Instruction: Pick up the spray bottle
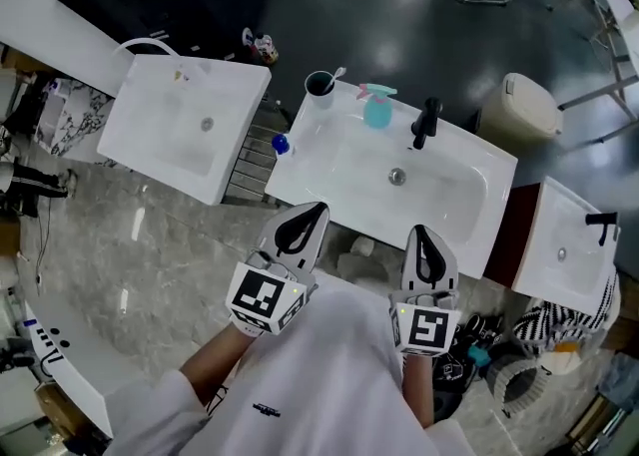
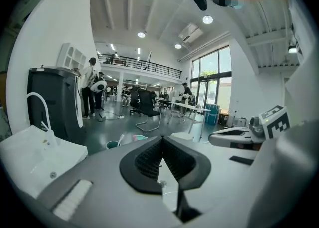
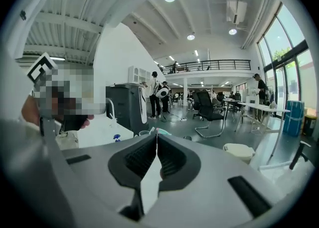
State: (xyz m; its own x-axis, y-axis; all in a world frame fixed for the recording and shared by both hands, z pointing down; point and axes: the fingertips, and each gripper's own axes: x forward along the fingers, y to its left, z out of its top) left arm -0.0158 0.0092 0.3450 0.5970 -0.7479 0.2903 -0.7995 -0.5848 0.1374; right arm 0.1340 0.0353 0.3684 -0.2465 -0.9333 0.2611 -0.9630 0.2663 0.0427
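**Dark-floored hall, white counter below me**

A glossy dark floor runs behind the white counter, which has a sink sunk into it. The spray bottle, teal, stands upright at the counter's far edge. It sits between a dark cup near the far left corner and the black faucet. My left gripper hangs at the counter's near edge, and my right gripper does too, both well apart from the bottle. Both sets of fingers are clenched together with nothing between them. A second white sink stands off to the left.
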